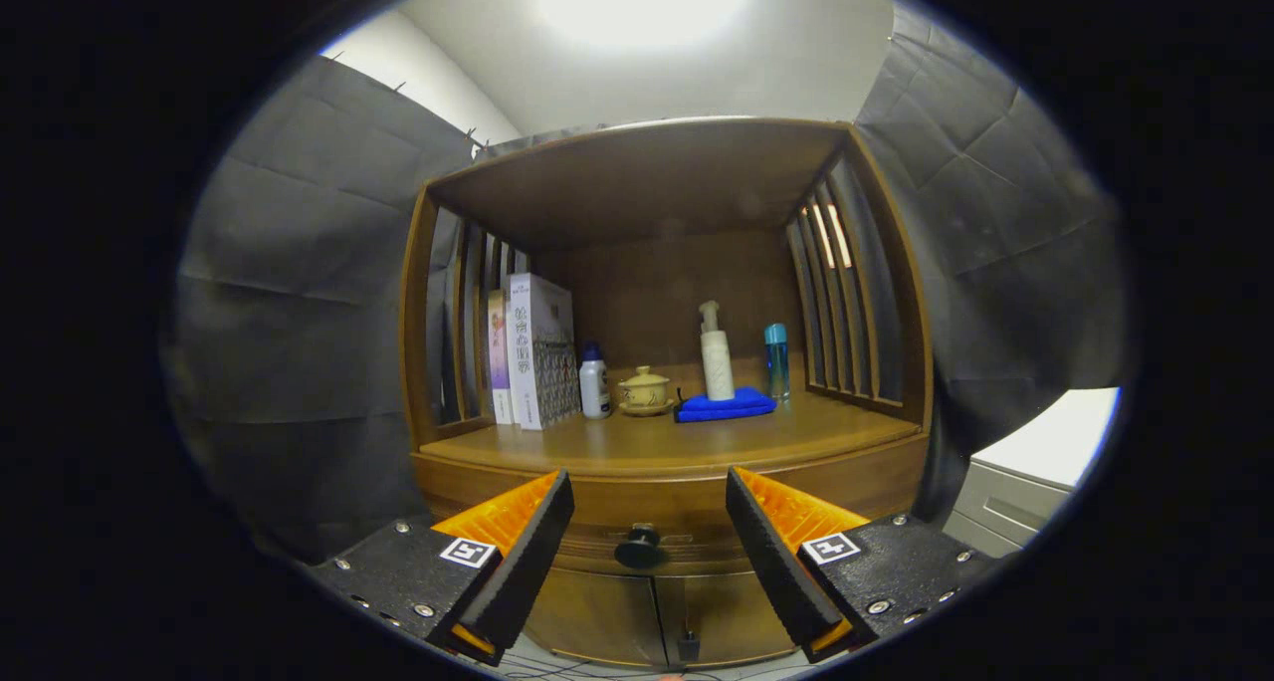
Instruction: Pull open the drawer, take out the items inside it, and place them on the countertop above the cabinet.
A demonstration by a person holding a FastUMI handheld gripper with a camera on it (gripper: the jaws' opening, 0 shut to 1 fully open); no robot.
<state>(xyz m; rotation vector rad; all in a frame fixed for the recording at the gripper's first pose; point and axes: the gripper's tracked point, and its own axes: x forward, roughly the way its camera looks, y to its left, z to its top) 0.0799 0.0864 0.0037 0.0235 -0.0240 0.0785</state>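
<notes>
Between our tool [649, 552] fingers, wide open and holding nothing: drawer knob [638, 546]. Drawer [687, 507] shut; we have all steps left.

books [532, 350] upright at shelf's left | white bottle [595, 384] just beside them | lidded yellow pot [645, 390] on saucer | pump bottle [717, 355] standing on folded blue cloth [725, 405] | teal bottle [776, 360], possibly a tumbler | grey cabinet [1025, 477] off right

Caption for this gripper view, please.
Open gripper lined up on the closed drawer's dark knob, below the cabinet's countertop.
</notes>
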